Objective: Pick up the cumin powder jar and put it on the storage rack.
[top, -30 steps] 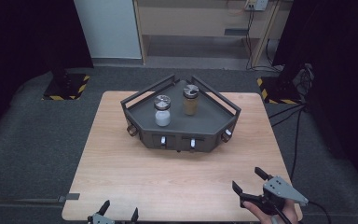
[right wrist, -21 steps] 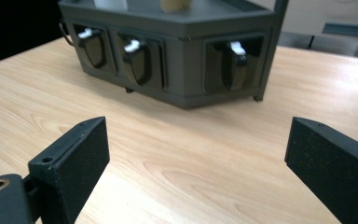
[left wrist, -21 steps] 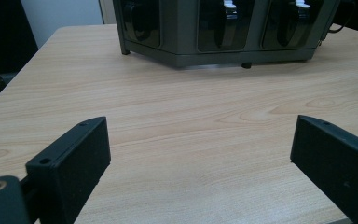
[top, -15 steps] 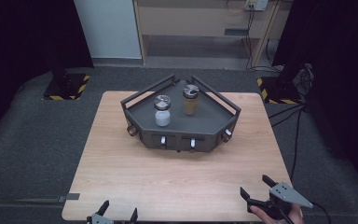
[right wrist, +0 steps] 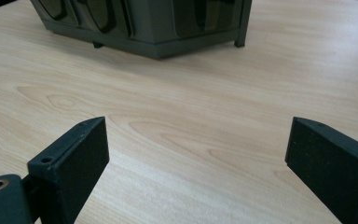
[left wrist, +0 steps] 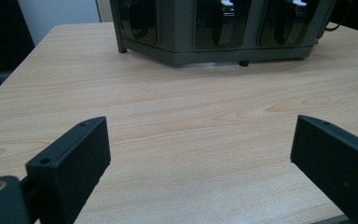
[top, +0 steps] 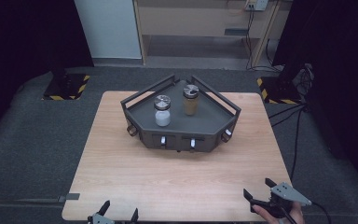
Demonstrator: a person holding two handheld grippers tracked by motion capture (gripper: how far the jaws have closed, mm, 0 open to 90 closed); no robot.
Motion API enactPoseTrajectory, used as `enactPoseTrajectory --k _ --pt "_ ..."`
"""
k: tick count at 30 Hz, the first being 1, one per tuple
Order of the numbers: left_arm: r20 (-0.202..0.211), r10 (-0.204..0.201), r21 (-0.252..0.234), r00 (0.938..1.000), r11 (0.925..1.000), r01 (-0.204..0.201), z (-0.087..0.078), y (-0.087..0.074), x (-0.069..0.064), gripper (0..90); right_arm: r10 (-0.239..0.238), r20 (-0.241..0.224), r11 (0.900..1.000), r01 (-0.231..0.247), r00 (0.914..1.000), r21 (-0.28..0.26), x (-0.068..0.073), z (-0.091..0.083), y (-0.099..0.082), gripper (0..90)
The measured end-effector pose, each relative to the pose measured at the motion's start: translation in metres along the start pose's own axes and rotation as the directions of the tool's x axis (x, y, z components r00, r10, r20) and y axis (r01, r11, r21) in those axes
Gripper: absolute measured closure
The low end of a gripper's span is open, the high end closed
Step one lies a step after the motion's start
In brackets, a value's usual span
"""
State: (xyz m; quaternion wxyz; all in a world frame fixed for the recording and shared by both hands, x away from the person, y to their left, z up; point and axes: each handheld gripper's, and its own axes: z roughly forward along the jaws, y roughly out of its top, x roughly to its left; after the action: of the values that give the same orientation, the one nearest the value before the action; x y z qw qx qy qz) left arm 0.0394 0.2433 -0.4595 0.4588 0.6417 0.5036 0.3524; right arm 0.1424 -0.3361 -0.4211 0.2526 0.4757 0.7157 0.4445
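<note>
A dark grey angular rack [top: 214, 119] stands on the far half of the wooden table [top: 177, 172]. On its top stand a jar of white powder [top: 162, 112] and a jar of brown powder [top: 190, 100], both with metal lids. My left gripper [top: 119, 213] is open at the table's near edge, with nothing between its jaws, and faces the rack [left wrist: 214, 28]. My right gripper [top: 259, 189] is open at the near right corner, held by a hand, also with nothing in it. Ahead of it sits the rack [right wrist: 144, 23].
Small knobs [top: 192, 142] line the rack's front face. Behind the table stand a white panel [top: 109, 28] and a wooden shelf unit [top: 205, 28]. Cables [top: 289, 112] trail on the grey floor at the right. Yellow-black striped bases [top: 67, 86] sit at both back sides.
My right gripper has drawn back toward the near right corner of the table and sunk lower. The left gripper and the jars have stayed where they were.
</note>
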Motion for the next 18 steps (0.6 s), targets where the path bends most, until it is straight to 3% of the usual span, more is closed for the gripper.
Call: enactPoseTrajectory --k 5,12,18 --pt "-0.002 0.0 0.002 1.0 1.0 0.0 0.001 0.0 0.0 3.9 0.025 0.006 0.9977 -0.026 0.9997 0.062 0.0 0.0 0.005 7.1" --pt "0.005 -0.007 0.005 1.0 1.0 0.007 0.001 0.0 0.0 3.9 0.076 0.005 0.9852 -0.075 0.9971 0.154 -0.001 -0.002 0.017 7.5" --pt "0.009 -0.012 0.008 0.9999 0.9999 0.012 0.002 0.001 0.0 3.9 0.072 0.005 0.9845 -0.072 0.9974 0.16 0.0 -0.003 0.019 7.5"
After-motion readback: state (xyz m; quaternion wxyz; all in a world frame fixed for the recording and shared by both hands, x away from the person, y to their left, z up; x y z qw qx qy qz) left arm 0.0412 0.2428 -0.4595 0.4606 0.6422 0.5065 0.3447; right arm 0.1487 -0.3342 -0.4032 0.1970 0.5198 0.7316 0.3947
